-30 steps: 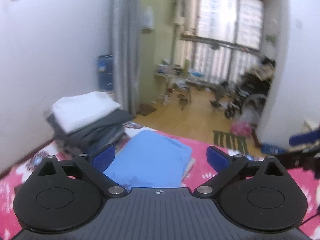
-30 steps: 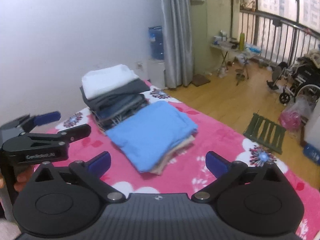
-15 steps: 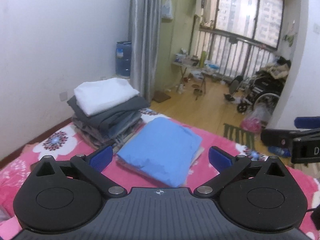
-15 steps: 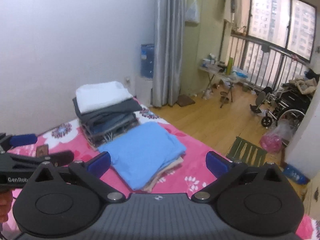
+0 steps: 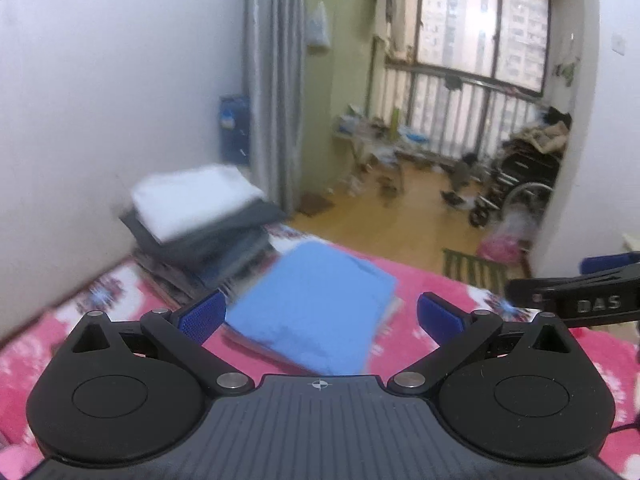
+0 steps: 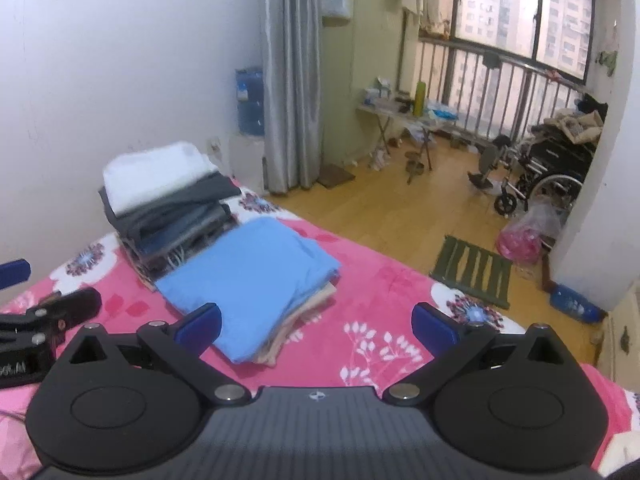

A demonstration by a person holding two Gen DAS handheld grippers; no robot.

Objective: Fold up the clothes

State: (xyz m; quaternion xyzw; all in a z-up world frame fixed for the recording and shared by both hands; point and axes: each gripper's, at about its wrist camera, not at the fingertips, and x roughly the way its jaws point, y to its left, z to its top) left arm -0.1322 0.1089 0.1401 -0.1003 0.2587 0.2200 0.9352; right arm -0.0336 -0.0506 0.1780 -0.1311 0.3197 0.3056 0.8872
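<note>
Hovering wide open and empty, both claws — left claw, right claw — face a folded sky-blue garment lying flat on the pink floral bed; folding stage unclear.

— What colour is the bed cover?
— Bright pink, with white flowers and sprigs.
— And the folded garment?
— Light blue, plain, on a beige layer. The stack behind it is grey and dark blue, topped white.
— The fingers?
— Blue pads on black.

Daylight from window; left view motion-blurred; fisheye-bent, dark corners
</note>
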